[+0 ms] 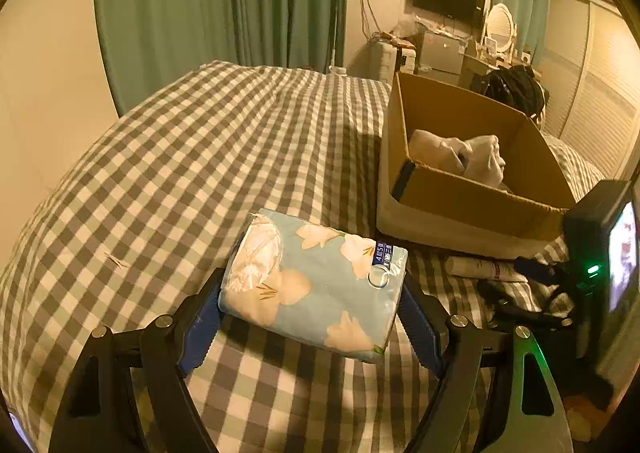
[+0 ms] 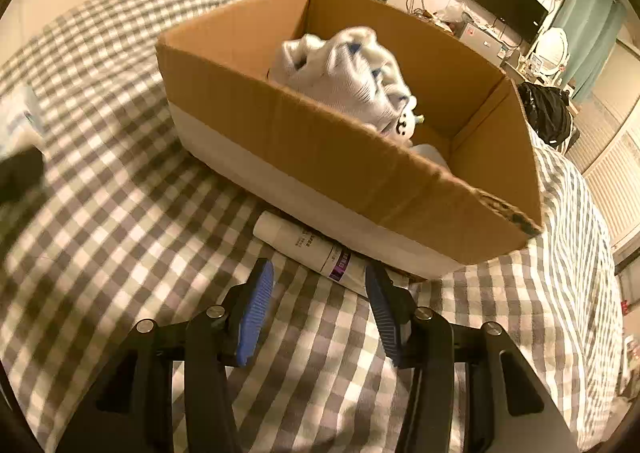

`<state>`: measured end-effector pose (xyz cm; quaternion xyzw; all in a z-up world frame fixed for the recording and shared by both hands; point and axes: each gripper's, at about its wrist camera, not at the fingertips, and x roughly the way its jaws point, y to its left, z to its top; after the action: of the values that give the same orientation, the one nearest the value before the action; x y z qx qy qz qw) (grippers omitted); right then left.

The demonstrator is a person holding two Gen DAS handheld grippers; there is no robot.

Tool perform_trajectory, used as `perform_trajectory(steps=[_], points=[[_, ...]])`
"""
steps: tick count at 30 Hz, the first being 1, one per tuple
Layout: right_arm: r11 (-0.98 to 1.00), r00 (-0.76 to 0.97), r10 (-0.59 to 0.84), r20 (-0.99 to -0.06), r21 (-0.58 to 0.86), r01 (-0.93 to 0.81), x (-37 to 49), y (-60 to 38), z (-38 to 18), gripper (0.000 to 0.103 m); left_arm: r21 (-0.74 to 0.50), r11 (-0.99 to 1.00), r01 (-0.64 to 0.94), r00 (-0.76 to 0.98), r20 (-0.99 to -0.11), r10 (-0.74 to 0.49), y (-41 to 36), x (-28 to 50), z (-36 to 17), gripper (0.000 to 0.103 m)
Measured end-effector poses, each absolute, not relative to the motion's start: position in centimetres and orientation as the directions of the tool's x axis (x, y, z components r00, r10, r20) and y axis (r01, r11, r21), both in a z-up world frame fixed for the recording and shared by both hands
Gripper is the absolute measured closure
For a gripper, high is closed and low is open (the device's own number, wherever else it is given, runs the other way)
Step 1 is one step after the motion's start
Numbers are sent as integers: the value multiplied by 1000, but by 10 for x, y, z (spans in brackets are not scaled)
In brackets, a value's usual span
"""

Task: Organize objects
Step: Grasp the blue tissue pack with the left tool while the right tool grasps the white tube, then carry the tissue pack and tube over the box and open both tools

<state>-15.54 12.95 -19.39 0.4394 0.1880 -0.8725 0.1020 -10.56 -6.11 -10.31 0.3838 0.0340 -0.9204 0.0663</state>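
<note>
On the checked bed (image 1: 168, 157) sits your cardboard box (image 2: 320, 157) (white cloth (image 2: 344, 69) inside); your left gripper (image 1: 310, 305) clamps the tissue pack (image 1: 316, 285) near it, while your right gripper (image 2: 320, 309) gapes before the white tube (image 2: 304, 245) beside the box.

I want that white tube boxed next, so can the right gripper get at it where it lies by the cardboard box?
Probably yes. The right gripper is open and empty, with the white tube just ahead; only the cardboard box wall crowds its far side.
</note>
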Motion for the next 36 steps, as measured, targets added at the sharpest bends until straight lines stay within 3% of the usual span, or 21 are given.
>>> perform_trajectory(steps=[13,18,19,25,36], points=[[-844,-535,144,-832,-385,372,-207,102,-243,45,-63,-990,123,-678,-734,-37,-70,-120,-110,21],[-867,-541,105,-834,-343,360,-205,109,-234,56,-66,-991,119,-679,-733,-33,-69,-120,-111,21],[-869,-548,100,-831,-341,359,-202,109,-230,66,-65,-991,118,-680,-733,-33,-69,-119,-112,21],[-881,-605,-25,-796,-269,390,-167,118,-189,84,-45,-993,107,-683,-730,-40,-60,-110,-112,21],[-919,-677,-189,-712,-114,377,-123,156,-104,86,-57,-997,48,-722,-692,5,-40,-83,-79,21]])
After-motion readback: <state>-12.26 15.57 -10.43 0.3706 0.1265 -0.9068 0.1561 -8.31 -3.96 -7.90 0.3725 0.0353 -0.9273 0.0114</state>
